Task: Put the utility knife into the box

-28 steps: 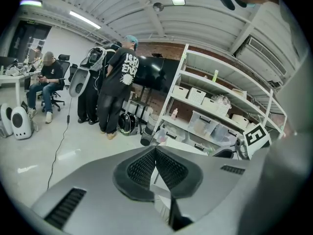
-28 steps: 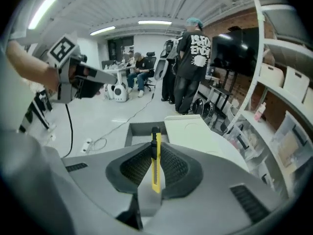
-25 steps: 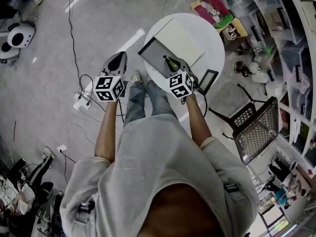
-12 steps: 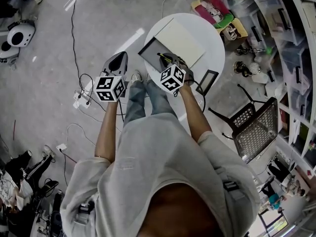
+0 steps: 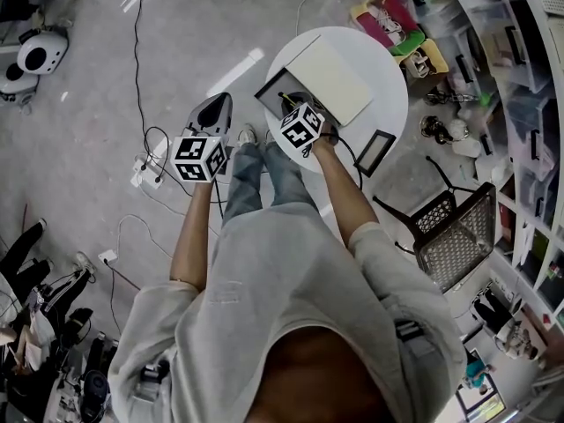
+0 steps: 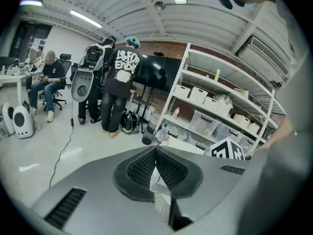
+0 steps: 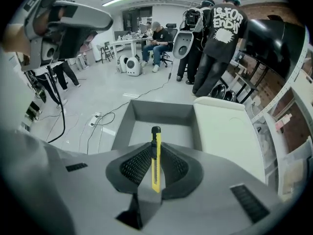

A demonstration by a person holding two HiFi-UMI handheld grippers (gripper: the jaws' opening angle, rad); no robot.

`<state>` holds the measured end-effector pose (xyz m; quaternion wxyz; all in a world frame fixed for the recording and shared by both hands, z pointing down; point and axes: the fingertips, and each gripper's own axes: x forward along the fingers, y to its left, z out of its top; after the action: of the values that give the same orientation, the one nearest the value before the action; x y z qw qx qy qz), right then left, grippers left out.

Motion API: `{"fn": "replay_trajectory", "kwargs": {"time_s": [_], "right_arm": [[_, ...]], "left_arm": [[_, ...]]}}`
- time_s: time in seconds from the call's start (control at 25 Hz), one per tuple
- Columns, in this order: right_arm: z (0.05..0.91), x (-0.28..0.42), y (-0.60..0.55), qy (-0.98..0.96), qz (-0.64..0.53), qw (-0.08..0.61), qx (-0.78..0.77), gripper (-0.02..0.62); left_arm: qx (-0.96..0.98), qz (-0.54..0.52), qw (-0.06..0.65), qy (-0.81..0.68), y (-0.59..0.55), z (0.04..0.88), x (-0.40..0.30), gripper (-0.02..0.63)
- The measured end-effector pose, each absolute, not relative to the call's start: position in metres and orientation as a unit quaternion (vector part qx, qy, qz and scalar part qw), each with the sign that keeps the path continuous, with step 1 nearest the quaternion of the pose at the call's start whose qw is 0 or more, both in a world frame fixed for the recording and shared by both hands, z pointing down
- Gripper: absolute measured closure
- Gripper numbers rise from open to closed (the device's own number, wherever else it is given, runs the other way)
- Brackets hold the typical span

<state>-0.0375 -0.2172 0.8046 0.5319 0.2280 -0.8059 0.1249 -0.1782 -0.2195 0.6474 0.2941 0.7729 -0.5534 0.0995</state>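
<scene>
Between ribbed pads (image 7: 136,166), slim yellow knife (image 7: 155,161)

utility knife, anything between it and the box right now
Nothing visible. The right claw grips the utility knife with its tip pointing into the open box. The lid lies aside to the right, and no object shows inside.

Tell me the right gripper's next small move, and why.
Probably lower it toward the box floor before letting go. The right gripper is clamped on the utility knife, whose tip points over the open grey box and seems to be above its bottom.
</scene>
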Motion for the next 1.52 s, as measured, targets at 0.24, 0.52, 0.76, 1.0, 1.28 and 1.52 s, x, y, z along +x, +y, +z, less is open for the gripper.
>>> {"fn": "replay_trajectory", "kwargs": {"time_s": [0.24,0.52,0.76,1.0,1.28,1.52], "right_arm": [[0.822,-0.041,-0.218,-0.79,0.138,0.552,0.23,0.522],[0.836,-0.041,-0.22,-0.771,0.162,0.57,0.233,0.522],[0.837,-0.042,-0.22,-0.774,0.176,0.565,0.228,0.52],[0.837,-0.047,-0.214,-0.781,0.199,0.555,0.204,0.433],[0.823,-0.048,-0.223,-0.793,0.164,0.541,0.228,0.433],[0.8,-0.048,-0.232,-0.805,0.149,0.513,0.258,0.448]], "left_arm": [[0.77,0.1,0.295,-0.556,-0.216,0.649,-0.183,0.586],[0.769,0.103,0.294,-0.558,-0.216,0.649,-0.188,0.586],[0.768,0.104,0.294,-0.559,-0.212,0.649,-0.192,0.586],[0.769,0.105,0.294,-0.558,-0.208,0.65,-0.192,0.586],[0.77,0.104,0.29,-0.559,-0.206,0.647,-0.195,0.586],[0.776,0.1,0.284,-0.555,-0.208,0.639,-0.191,0.586]]}}
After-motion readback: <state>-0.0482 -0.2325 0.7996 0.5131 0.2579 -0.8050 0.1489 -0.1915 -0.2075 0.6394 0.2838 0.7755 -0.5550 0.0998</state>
